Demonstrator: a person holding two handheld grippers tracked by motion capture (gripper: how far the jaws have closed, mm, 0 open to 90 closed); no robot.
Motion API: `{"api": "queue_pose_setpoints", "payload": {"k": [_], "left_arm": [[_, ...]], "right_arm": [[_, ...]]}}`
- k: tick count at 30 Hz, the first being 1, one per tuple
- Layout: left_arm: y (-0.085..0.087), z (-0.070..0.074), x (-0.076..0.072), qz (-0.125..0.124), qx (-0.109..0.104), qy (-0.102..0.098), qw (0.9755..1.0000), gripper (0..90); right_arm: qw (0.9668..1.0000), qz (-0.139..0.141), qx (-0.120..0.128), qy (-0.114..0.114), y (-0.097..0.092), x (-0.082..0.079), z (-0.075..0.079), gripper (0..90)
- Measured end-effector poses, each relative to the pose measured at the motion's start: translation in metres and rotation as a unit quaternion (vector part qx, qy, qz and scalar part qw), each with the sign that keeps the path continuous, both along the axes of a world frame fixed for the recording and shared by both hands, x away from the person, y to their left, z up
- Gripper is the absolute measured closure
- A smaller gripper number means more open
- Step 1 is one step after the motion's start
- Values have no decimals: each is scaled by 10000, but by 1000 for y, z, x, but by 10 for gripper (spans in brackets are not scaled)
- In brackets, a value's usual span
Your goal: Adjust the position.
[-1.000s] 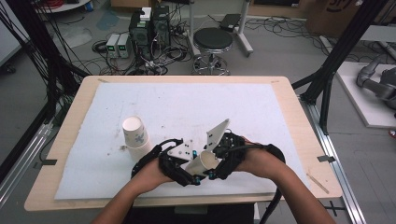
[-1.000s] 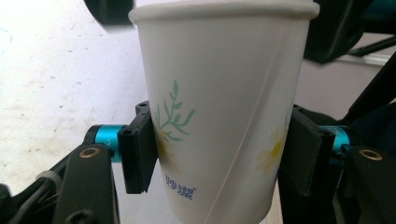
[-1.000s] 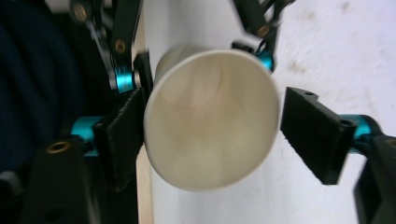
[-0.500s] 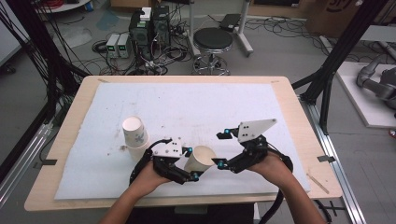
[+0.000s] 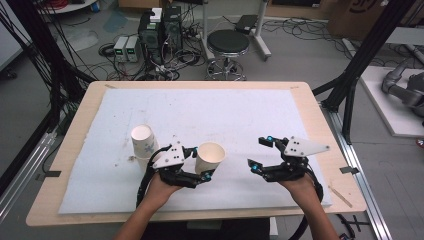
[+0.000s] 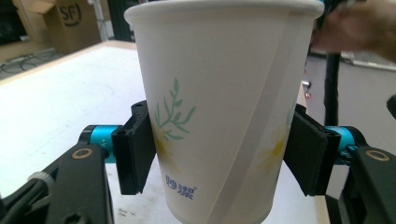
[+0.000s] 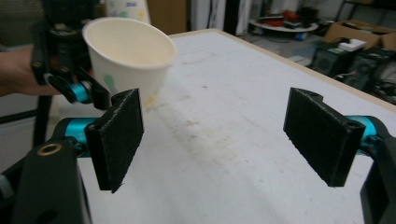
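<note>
A white paper cup [image 5: 211,152] with a green leaf print stands upright between the jaws of my left gripper [image 5: 200,162], near the table's front. In the left gripper view both black pads [image 6: 135,154] touch the cup [image 6: 219,93] at its sides; these jaws have just been opening a little with the cup still between them. My right gripper [image 5: 257,152] is off to the right of the cup, apart from it. Its jaws [image 7: 215,140] stand open with nothing between them, having just opened slightly wider. From there the cup [image 7: 128,51] shows at the upper left.
Another paper cup [image 5: 142,140] stands on the white mat [image 5: 225,110] just left of my left hand. The mat covers a wooden table [image 5: 310,100]. A stool [image 5: 227,45] and computer boxes [image 5: 160,27] sit on the floor beyond the far edge.
The right gripper has let go of the cup and drawn away to the right and lower. The left gripper has stayed with the cup, shifting slightly.
</note>
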State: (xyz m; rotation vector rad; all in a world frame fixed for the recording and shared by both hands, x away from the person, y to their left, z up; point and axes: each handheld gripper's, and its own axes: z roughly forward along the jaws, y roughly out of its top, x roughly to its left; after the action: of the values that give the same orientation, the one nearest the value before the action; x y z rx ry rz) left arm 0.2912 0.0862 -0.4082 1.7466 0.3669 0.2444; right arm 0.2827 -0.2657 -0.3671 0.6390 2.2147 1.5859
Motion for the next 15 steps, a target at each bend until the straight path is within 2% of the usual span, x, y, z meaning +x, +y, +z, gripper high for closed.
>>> {"api": "queue_pose_setpoints", "payload": {"k": [5,8,11,15], "left_arm": [[5,1,4,159,-336,-88,9993,323],[7,2,5,274,-351,-198,9988,321],[8,3,5,313,-524,-245,9978,321],[7,4,6,343,-630,-327,9969,317]], "right_arm": [[9990,-435,-57,-21,-13,0,-16,208],[9981,-609,-100,-1,-19,1,-23,208],[9972,-732,-119,20,-24,1,-27,208],[9967,-804,-132,2,-27,0,-28,208]]}}
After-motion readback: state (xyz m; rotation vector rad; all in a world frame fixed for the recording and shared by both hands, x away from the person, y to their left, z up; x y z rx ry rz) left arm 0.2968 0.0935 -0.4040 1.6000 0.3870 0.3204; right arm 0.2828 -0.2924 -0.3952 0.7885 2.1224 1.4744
